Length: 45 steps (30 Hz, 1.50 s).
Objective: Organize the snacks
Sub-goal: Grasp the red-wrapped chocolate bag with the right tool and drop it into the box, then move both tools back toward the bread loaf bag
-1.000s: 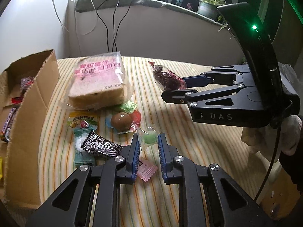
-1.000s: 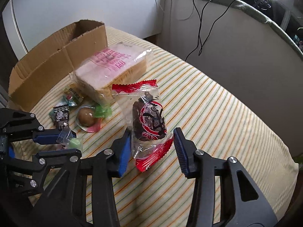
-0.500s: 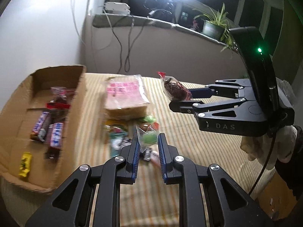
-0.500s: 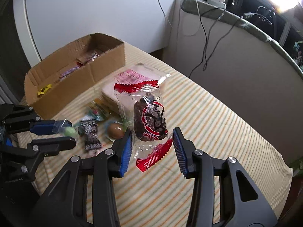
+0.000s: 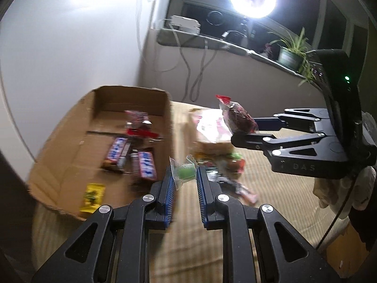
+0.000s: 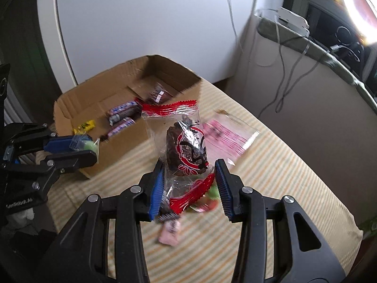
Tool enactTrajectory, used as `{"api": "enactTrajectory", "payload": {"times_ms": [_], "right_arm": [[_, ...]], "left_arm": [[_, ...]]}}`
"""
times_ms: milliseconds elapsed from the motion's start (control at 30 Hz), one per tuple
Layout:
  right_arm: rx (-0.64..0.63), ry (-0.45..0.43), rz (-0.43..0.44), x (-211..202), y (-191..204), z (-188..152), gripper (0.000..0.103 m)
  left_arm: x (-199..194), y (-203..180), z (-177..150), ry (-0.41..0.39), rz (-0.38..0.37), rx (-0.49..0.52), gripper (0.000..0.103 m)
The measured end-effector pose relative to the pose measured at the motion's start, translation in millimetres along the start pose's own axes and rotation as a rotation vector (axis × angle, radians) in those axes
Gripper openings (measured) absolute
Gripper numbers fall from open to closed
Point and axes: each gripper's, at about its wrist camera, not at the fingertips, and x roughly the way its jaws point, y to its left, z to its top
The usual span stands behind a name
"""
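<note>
My left gripper [image 5: 184,179] is shut on a small green candy [image 5: 185,171] in a clear wrapper, held in the air beside the near right wall of the cardboard box [image 5: 77,127]. It also shows in the right wrist view [image 6: 88,148]. My right gripper [image 6: 188,184] is shut on a clear, red-ended packet with a dark brown cake [image 6: 186,148], held above the striped table. In the left wrist view that packet [image 5: 238,118] hangs right of the box. The box [image 6: 132,146] holds several candy bars [image 5: 117,152].
A bagged sliced bread [image 5: 209,129] lies on the striped tablecloth [image 5: 271,202] right of the box, with several small sweets [image 5: 226,167] in front of it. A pink sweet [image 6: 169,232] lies under my right gripper. A ledge with cables and a plant [image 5: 292,52] runs behind.
Both grippers have risen and swung left toward the box, each still holding its snack. The box interior has come into full view.
</note>
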Motion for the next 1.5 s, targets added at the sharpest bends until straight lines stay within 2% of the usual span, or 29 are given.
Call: {"api": "enactTrajectory", "payload": {"times_ms": [533,833,1033,1100,1167,1300,1333,1367,1433,1500], "right_arm": [[-0.078,-0.002,0.074,28.2,61.6,38.3,0.043],[-0.107,0.017,0.104,49.4,82.9,55.9,0.044],[-0.096,0.024,0.12,57.0,82.0,62.1,0.046],[-0.091,0.024,0.127,57.8,80.7,63.1,0.049],[-0.088,0.019,0.122,57.7,79.8,63.8,0.058],[-0.07,0.007,0.117,54.7,74.8,65.0,0.061],[-0.065,0.006,0.112,54.2,72.9,64.9,0.065],[-0.06,0.006,0.107,53.9,71.1,64.6,0.074],[-0.049,-0.002,0.103,51.6,68.0,63.7,0.082],[-0.033,-0.009,0.103,48.8,63.3,62.3,0.082]], "left_arm": [[-15.6,65.5,2.5,-0.029,0.116,-0.07,0.017],[-14.1,79.5,3.4,-0.03,0.131,-0.09,0.017],[-13.4,80.1,4.8,-0.031,0.141,-0.084,0.018],[-13.4,79.4,5.2,-0.032,0.148,-0.083,0.022],[-13.5,79.8,5.4,-0.035,0.152,-0.087,0.025],[-13.2,80.4,5.4,-0.034,0.153,-0.093,0.025],[-13.4,79.7,5.2,-0.034,0.152,-0.093,0.027],[-13.7,79.7,5.0,-0.034,0.152,-0.092,0.029],[-14.6,78.7,5.2,-0.038,0.153,-0.093,0.034],[-15.2,76.7,6.3,-0.04,0.148,-0.091,0.034]]}}
